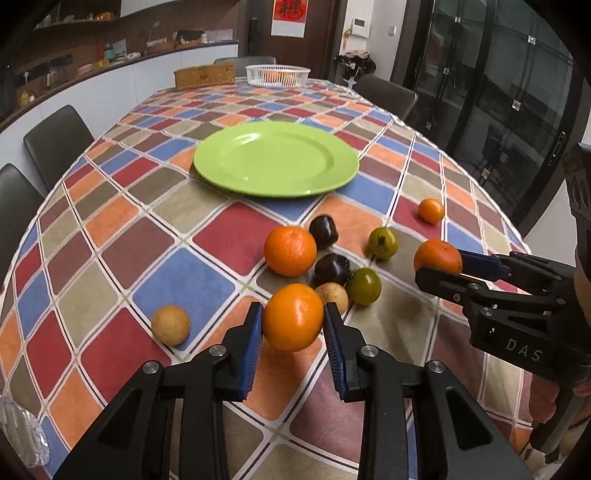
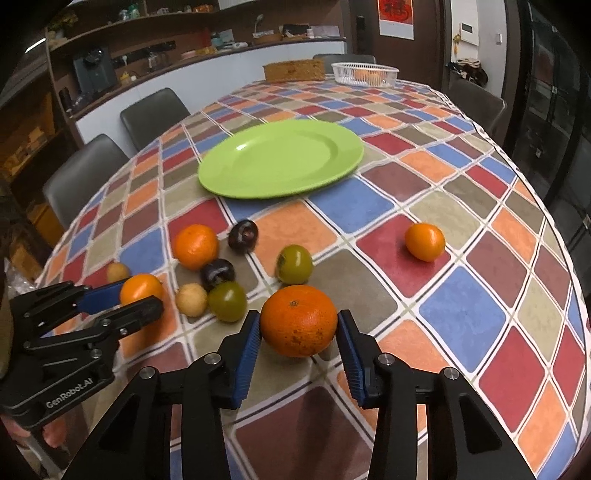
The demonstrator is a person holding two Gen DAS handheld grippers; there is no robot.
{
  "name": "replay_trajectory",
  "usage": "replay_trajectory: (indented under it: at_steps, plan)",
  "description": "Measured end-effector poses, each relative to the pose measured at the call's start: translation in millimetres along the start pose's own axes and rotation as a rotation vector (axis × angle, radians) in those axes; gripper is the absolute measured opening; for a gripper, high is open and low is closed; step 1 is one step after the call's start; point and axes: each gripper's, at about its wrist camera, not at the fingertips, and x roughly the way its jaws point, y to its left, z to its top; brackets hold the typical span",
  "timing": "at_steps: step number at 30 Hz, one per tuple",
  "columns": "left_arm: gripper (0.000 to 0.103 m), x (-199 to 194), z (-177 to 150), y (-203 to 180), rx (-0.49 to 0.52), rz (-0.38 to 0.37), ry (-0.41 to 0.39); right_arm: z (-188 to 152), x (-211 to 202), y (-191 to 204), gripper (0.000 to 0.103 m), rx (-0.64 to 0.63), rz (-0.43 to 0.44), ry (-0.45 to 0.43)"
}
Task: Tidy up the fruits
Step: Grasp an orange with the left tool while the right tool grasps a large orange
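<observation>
Left gripper (image 1: 293,341) pinches a smooth orange (image 1: 293,316) between its blue pads, fruit lifted clear of the cloth; right gripper (image 2: 299,341) is clamped on a speckled orange (image 2: 298,319), stem dimple facing up toward the camera; contact on both sides in each wrist view.

Left wrist view shows the right gripper from the side with its orange at the fingertips; right wrist view shows the left gripper the same way, plus a coffee machine (image 2: 94,70) on the counter that the left view does not show; only the left view catches crinkled clear plastic (image 1: 22,432) at the table edge.

Loose fruit on the table: third large orange (image 1: 290,251); two dark plums (image 1: 323,230); two green tomatoes (image 1: 383,242); two tan round fruits (image 1: 171,325); small orange (image 1: 431,210) well apart to the right; all roundish, no clear long axis.

Green plate (image 1: 236,166) sits beyond the cluster, bare; white basket (image 1: 277,75) with orange fruit and a brown box (image 1: 205,75) stand at the far end.

Table wears a chequered multicolour tablecloth (image 1: 207,280); dark chairs (image 1: 59,144) around it; glass doors (image 1: 491,96) to the right; red wall hanging (image 1: 288,14) behind.
</observation>
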Motion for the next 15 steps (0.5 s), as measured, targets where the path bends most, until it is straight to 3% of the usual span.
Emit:
replay_trajectory:
  at_steps: [15]
  plan:
    - [0.032,-18,49,4,0.023,-0.009,-0.11,45,-21,8,0.042,-0.076,0.02,-0.105]
